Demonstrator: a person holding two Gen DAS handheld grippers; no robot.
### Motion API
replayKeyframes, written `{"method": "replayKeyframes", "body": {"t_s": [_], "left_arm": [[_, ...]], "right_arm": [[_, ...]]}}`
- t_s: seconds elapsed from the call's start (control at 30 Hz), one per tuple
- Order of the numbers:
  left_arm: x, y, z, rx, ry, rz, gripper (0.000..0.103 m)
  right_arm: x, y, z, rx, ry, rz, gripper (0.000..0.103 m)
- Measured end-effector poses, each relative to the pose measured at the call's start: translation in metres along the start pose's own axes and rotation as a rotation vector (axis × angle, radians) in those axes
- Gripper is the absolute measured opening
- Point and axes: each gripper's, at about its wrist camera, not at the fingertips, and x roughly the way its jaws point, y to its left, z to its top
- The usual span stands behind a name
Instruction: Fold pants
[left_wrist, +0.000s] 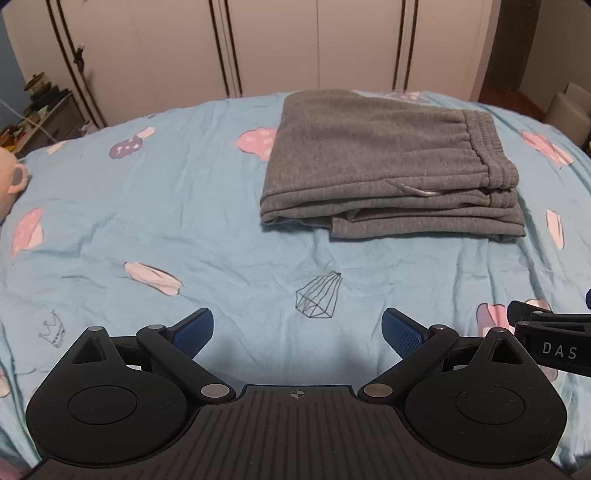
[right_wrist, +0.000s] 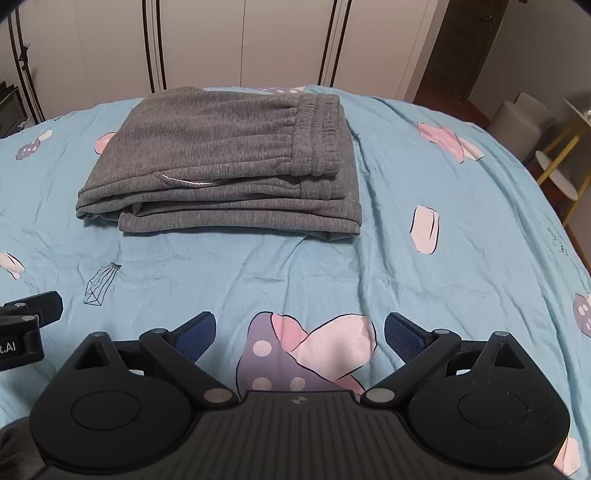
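Note:
Grey sweatpants (left_wrist: 384, 162) lie folded into a thick rectangular stack on the light blue bedsheet (left_wrist: 155, 221), with the elastic waistband on top at the right and a white drawstring showing at the front. My left gripper (left_wrist: 297, 328) hovers open over bare sheet, well short of the pants and to their left. In the right wrist view the same pants (right_wrist: 221, 162) sit ahead and to the left. My right gripper (right_wrist: 300, 330) is open above a mushroom print, holding nothing. Each gripper's side shows at the edge of the other's view.
White wardrobe doors (left_wrist: 295, 44) rise behind the bed. A cluttered shelf (left_wrist: 40, 107) and a pale plush toy (left_wrist: 9, 181) are at the far left. On the right stand a grey bin (right_wrist: 521, 122), a gold-framed stand (right_wrist: 561, 162) and a dark doorway (right_wrist: 461, 48).

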Motion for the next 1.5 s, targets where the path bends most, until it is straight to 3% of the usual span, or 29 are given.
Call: {"method": "replayKeyframes", "body": {"t_s": [0.2,0.43,0.63,1.5], "left_arm": [[0.003,-0.004,0.023,0.049,0.143,0.091,0.101],[-0.002,0.0,0.057,0.021,0.24,0.004,0.101],[-0.006,-0.015,0.073,0.123,0.224,0.112,0.101],[-0.004,-0.013,0.079,0.079,0.252,0.032,0.101]], "right_arm": [[-0.004,0.004,0.018,-0.005,0.099,0.037,0.098],[-0.012,-0.005,0.049,0.055,0.245,0.094,0.098],[-0.015,-0.003,0.072,0.017,0.233,0.043,0.098],[-0.017,-0.007,0.084,0.019,0.233,0.037,0.098]]}}
